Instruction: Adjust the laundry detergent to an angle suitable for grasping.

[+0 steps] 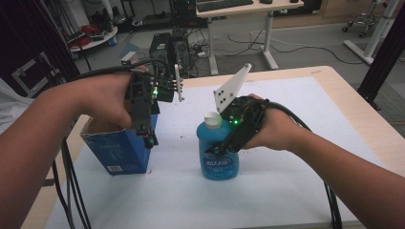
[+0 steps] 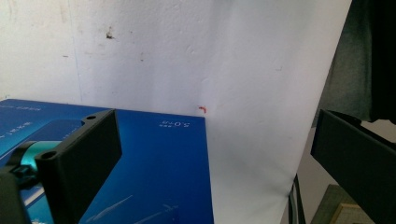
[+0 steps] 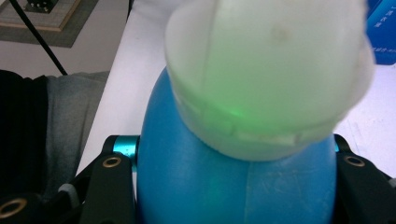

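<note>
Seen from the high view, a person works two grippers over a white-covered worktop: the right gripper clamps the shoulders of an upright blue bottle with a pale cap near the worktop's middle, while the left gripper hangs at the rim of an open blue box standing well apart to the bottle's left. Beyond the worktop lie a desk, a computer tower and tangled cables on the floor; the hands and gripper bodies hide much of both jaws here. The left gripper view looks down along spread jaws, one over the box's printed blue face, the other over the white cover beside it; nothing sits between them, and a small red speck marks the cover. The right gripper view presses close on the bottle, its jaws pinching the blue body from both sides just below the cap, which blurs and glows green; the box's corner is cut off at the upper right, and the bottle's label is out of sight.
</note>
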A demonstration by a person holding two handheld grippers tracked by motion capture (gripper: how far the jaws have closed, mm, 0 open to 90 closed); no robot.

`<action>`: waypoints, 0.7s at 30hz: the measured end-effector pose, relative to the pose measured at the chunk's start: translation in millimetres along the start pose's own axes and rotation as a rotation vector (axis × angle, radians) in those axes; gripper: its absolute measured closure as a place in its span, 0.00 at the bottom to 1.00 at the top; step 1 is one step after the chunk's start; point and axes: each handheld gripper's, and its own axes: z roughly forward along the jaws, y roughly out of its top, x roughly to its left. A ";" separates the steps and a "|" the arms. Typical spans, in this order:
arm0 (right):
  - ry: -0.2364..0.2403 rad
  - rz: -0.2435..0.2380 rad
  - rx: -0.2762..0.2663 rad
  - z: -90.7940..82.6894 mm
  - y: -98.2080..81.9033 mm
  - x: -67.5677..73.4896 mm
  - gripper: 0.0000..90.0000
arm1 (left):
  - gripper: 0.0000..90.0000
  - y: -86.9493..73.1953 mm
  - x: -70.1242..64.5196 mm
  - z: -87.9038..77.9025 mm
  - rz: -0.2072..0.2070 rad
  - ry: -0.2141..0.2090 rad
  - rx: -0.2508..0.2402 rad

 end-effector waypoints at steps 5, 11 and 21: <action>0.007 -0.005 -0.008 0.4 -1.4 -1.0 0.47 | 0.02 -0.3 1.0 0.0 -0.001 -0.002 0.000; 0.009 0.004 -0.025 0.1 -4.1 -3.2 0.46 | 0.02 -0.6 1.1 0.8 -0.003 0.000 -0.002; 0.007 0.021 -0.025 0.3 -4.4 -3.5 0.42 | 0.02 -1.5 1.1 1.4 0.001 0.001 0.000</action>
